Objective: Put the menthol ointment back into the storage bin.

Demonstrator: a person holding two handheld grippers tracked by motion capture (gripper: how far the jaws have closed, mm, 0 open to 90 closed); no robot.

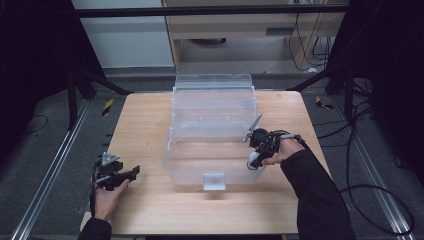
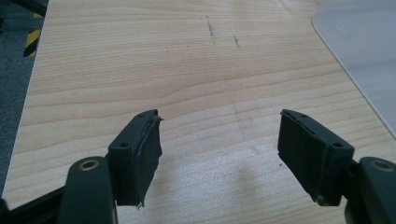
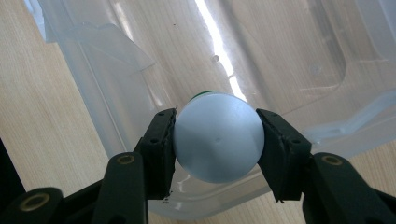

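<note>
Wooden counter point(image 1: 150, 210) carries, at its left, the left tool point(image 2: 219, 154) resting low in the person's hand, its jaws apart with only bare wood between them and a corner of the clear plastic bin point(image 1: 212, 127) off to one side. Further right, the right tool point(image 3: 215, 140) is clamped on a pale blue round cap point(image 3: 217, 136) with a sliver of green behind it, held at the bin's right wall, over its open inside
</note>
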